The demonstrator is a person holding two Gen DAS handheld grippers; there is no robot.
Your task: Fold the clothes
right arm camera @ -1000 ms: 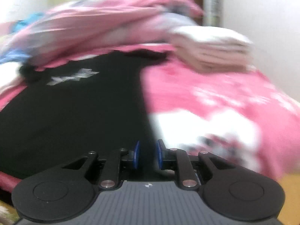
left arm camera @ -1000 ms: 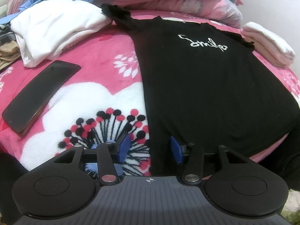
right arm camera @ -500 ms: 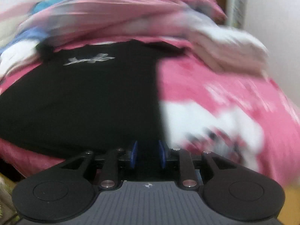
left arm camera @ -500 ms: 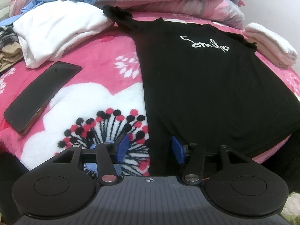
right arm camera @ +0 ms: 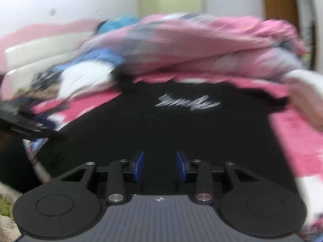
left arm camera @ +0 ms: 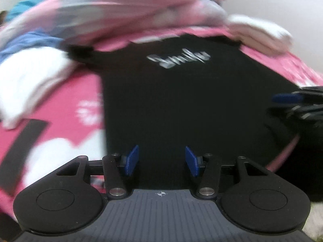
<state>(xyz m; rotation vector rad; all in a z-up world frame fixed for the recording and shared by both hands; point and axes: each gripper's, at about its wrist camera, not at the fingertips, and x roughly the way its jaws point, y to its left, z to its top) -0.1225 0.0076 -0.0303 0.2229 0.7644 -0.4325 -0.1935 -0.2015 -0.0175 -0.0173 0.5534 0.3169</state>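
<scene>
Both grippers have swung in over the black T-shirt [left arm camera: 193, 104], which lies flat, print up, on the pink floral blanket [left arm camera: 66, 109]. A second ago the left gripper [left arm camera: 162, 161] straddled the shirt's left edge and the right gripper [right arm camera: 159, 166] sat by its right edge; now each hangs over the hem nearer the middle. Left jaws stand apart, nothing between them. Right jaws have just been opening, nothing between them either, pads clear of cloth. No fold made yet (shirt unchanged), so this reads as lining up for a grab at the hem. Both views are blurred; the phone [left arm camera: 22, 151] and white folded pile [left arm camera: 260, 34] lie beside the shirt.
</scene>
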